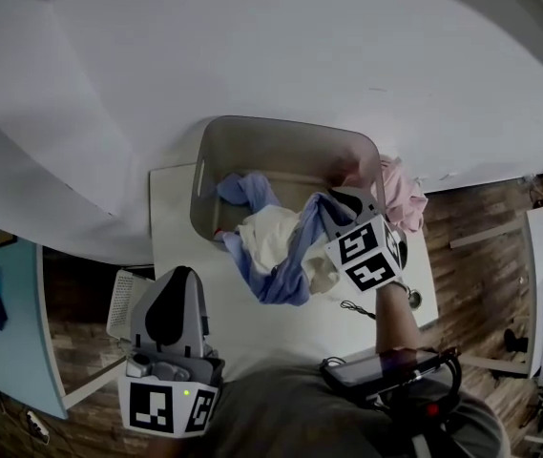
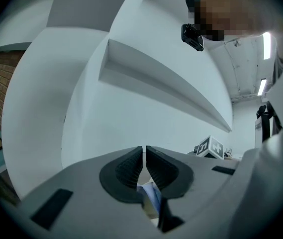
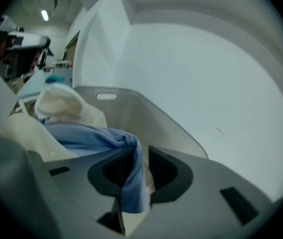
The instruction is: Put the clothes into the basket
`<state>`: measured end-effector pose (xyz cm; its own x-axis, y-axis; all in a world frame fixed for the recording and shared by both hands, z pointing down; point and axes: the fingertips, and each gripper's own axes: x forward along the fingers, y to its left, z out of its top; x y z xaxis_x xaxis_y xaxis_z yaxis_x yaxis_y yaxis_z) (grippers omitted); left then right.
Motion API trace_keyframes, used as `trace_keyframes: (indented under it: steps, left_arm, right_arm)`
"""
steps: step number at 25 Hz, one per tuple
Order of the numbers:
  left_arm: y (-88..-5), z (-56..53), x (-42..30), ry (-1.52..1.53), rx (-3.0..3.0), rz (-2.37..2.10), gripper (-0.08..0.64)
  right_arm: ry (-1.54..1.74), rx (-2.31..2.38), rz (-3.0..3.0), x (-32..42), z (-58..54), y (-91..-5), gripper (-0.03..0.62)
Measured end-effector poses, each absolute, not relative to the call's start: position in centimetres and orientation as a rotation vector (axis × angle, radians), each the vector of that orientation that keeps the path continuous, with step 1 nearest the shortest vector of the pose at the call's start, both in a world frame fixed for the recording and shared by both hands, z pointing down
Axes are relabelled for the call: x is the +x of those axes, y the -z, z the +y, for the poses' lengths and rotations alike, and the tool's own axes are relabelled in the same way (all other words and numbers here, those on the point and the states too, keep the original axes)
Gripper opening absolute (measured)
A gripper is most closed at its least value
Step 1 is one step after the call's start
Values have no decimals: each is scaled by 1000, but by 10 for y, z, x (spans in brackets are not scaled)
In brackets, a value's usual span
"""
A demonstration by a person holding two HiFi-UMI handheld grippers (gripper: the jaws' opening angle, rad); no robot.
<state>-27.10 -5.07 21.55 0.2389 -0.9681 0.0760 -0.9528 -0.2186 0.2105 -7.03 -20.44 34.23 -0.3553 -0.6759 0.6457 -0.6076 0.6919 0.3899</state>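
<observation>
Left gripper [image 2: 144,157] pressed together – right gripper [image 3: 140,166] slightly spread, blue garment [image 3: 131,178] hanging between its jaws, trailing toward 8 o'clock. One basket [image 1: 281,149]; three clothes – blue, cream garment [image 1: 269,237], pink garment [image 1: 403,194].

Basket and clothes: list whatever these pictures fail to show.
- Basket floor: head view, covered by the blue garment and cream garment.
- Pink garment: head view, partly behind the right gripper.
- Dark item on the table: head view, too small.
- Clothes in the left gripper view: blocked by the left gripper, shut.
</observation>
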Motion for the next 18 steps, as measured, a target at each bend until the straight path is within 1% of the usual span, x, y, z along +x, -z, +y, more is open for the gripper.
trace_keyframes:
  steps: [1, 2, 4, 7, 12, 14, 18]
  left_arm:
    - [-216, -51, -269, 104, 2299, -1807, 31]
    - [-217, -51, -267, 103, 2301, -1801, 31]
    - [-218, -51, -263, 100, 2305, -1790, 31]
    - [-220, -51, -258, 95, 2310, -1780, 31]
    - [-222, -48, -243, 82, 2329, -1752, 31]
    - [-221, -45, -233, 80, 2345, -1739, 31]
    - [-219, -41, -219, 74, 2366, -1736, 31]
  right_arm:
    - [124, 933, -2006, -66, -202, -350, 131]
    - [137, 908, -1969, -61, -201, -353, 167]
    - [123, 912, -1979, -53, -199, -348, 207]
    - [82, 1008, -2080, -39, -197, -325, 206]
    - [89, 1191, -2320, -29, -181, -281, 181]
    - [80, 1218, -2430, -31, -166, -273, 169]
    - [45, 1253, -2527, -25, -130, -280, 170]
